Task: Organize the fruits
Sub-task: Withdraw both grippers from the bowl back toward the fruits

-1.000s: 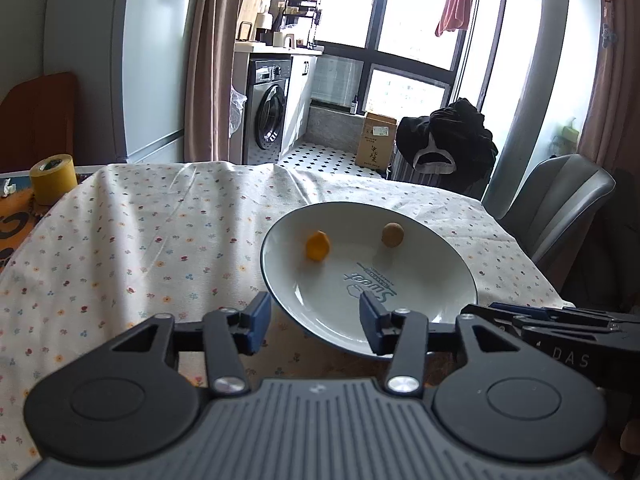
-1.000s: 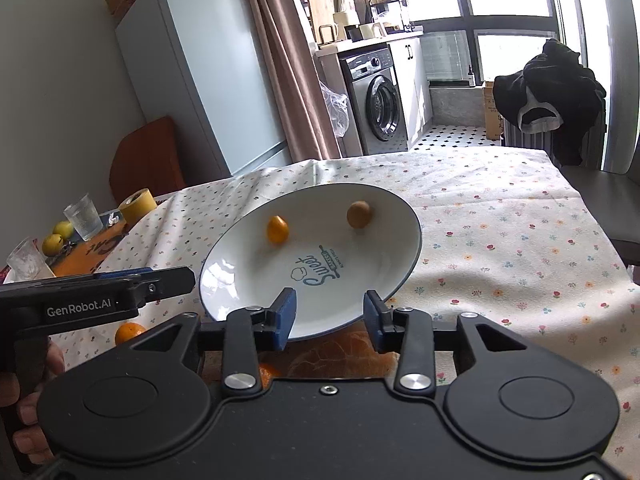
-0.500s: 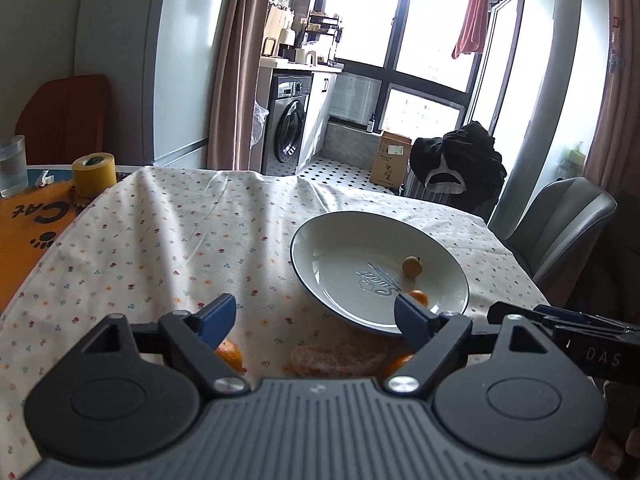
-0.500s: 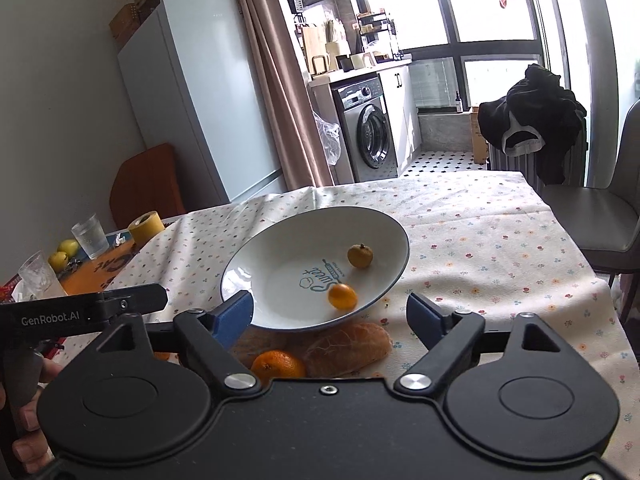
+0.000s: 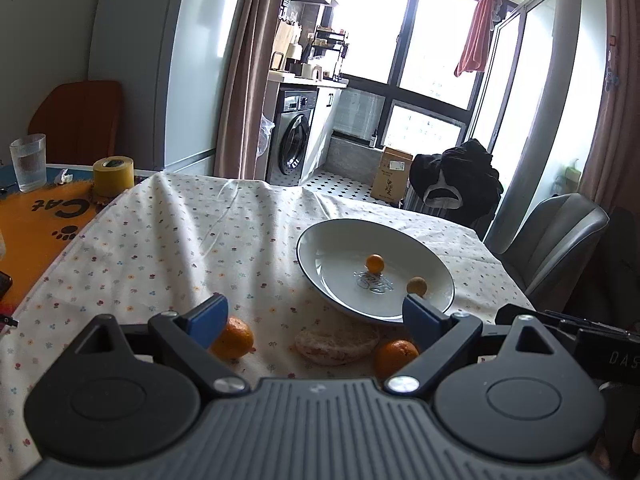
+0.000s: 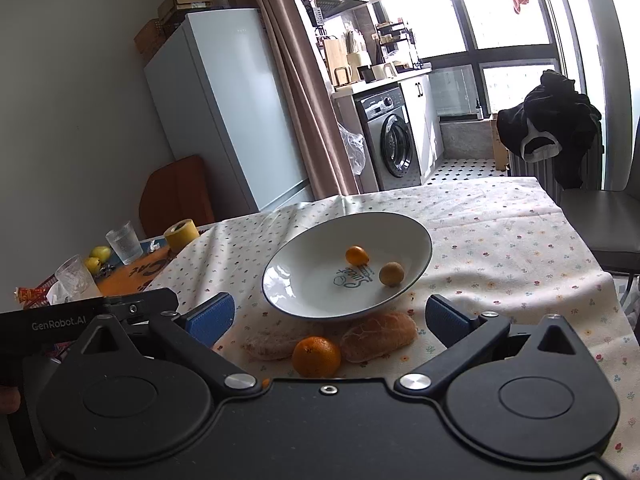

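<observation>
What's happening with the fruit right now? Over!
Left tongs open, empty. Right tongs open, empty. Two small fruits in the plate; two oranges and peeled pieces on the cloth in front. Nothing blocking.

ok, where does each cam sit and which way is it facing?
Left wrist: on the left gripper, facing across the table to the plate and windows; own open fingers, right gripper's edge at right.
Right wrist: on the right gripper, facing plate, fridge and washer; own open fingers, left gripper at left.
Shared: plate, two small fruits, an orange, tape roll.
</observation>
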Action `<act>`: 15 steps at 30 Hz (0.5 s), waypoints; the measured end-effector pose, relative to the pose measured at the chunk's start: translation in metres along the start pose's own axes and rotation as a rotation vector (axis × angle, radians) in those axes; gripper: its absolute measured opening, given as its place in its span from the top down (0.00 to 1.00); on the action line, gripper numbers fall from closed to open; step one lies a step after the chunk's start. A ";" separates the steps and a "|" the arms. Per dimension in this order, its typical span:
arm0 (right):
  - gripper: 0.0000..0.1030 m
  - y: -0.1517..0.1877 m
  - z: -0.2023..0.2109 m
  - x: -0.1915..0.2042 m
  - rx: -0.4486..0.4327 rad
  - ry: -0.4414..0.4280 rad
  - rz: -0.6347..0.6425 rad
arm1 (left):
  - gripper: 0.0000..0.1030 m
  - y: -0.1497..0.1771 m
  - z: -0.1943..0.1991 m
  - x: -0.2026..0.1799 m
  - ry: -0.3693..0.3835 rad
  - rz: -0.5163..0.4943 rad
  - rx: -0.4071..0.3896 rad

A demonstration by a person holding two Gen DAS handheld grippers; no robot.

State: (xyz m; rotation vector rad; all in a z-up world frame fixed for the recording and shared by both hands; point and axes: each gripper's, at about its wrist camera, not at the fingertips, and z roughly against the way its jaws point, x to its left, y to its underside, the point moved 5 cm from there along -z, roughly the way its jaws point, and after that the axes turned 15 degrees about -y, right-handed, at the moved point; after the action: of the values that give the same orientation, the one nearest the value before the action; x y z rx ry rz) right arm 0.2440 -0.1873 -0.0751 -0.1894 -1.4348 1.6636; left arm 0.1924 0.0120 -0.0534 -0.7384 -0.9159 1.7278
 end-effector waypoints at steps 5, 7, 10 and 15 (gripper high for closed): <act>0.00 0.002 0.008 0.003 0.003 0.012 0.017 | 0.10 0.006 0.005 0.007 -0.001 0.006 0.018; 0.00 0.003 0.011 0.003 0.003 0.016 0.010 | 0.10 0.008 0.007 0.011 -0.002 0.004 0.023; 0.00 0.005 0.016 0.001 0.008 0.022 -0.022 | 0.10 0.011 0.009 0.013 -0.006 -0.005 0.030; 0.00 0.011 0.023 0.004 0.010 0.049 -0.007 | 0.10 0.023 0.011 0.018 0.011 -0.028 0.055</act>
State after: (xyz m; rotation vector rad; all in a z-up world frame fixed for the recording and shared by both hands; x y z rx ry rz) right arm 0.2213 -0.1997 -0.0757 -0.2176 -1.3881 1.6491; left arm 0.1664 0.0213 -0.0680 -0.6957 -0.8643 1.7159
